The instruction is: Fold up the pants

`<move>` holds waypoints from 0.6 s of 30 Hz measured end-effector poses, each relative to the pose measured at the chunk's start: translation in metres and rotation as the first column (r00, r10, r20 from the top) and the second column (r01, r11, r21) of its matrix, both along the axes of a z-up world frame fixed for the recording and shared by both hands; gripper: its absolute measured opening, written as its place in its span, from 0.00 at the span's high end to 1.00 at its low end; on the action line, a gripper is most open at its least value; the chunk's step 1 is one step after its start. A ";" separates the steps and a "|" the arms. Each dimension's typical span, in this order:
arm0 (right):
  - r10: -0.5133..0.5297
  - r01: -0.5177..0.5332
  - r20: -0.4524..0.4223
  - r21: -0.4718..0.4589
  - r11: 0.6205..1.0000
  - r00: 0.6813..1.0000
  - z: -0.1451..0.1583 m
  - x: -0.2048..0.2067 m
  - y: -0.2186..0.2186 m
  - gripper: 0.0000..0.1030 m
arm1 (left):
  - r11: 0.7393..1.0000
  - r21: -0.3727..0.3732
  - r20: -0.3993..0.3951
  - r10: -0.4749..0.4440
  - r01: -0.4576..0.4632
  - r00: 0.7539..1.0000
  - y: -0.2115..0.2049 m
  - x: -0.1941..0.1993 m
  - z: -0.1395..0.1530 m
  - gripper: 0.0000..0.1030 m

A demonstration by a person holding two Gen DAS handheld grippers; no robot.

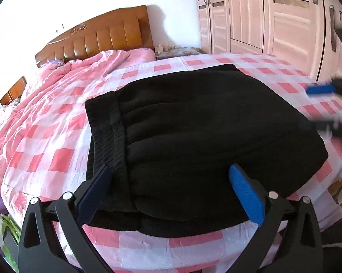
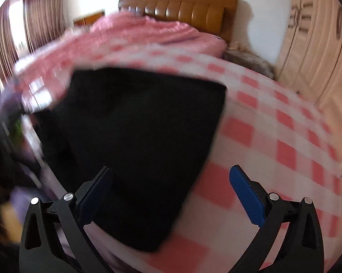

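Folded black pants point(image 1: 193, 136) are lying on the checked bed point(image 1: 46, 154); left tool point(image 1: 171, 182) and right tool point(image 2: 171, 182) are both gaping, holding nothing.

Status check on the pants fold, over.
Left gripper open, hovering above the black pants. Right gripper open, empty, view blurred. Pants folded compact on the checkered bedsheet. Nothing obstructing.
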State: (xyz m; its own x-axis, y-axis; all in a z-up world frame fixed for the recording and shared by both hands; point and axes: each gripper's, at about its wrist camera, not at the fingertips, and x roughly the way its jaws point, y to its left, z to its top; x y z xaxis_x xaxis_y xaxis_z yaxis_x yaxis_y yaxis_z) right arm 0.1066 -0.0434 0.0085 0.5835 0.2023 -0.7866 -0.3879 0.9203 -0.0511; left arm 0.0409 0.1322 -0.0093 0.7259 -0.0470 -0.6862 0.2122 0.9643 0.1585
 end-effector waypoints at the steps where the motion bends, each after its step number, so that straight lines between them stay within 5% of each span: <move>1: 0.009 -0.009 0.018 -0.014 1.000 1.000 -0.008 -0.004 0.002 0.04 | 1.000 0.009 -0.007 0.002 -0.001 1.000 -0.001 0.001 -0.001 0.01; 10: -0.012 0.011 0.009 0.112 0.994 1.000 -0.022 -0.005 -0.019 0.04 | 0.999 0.041 -0.021 0.009 -0.008 1.000 -0.004 0.007 -0.004 0.01; 18: -0.023 0.023 -0.005 0.077 0.997 1.000 -0.014 -0.017 -0.017 0.04 | 0.997 0.074 -0.042 0.032 -0.029 0.999 -0.003 0.005 0.002 0.01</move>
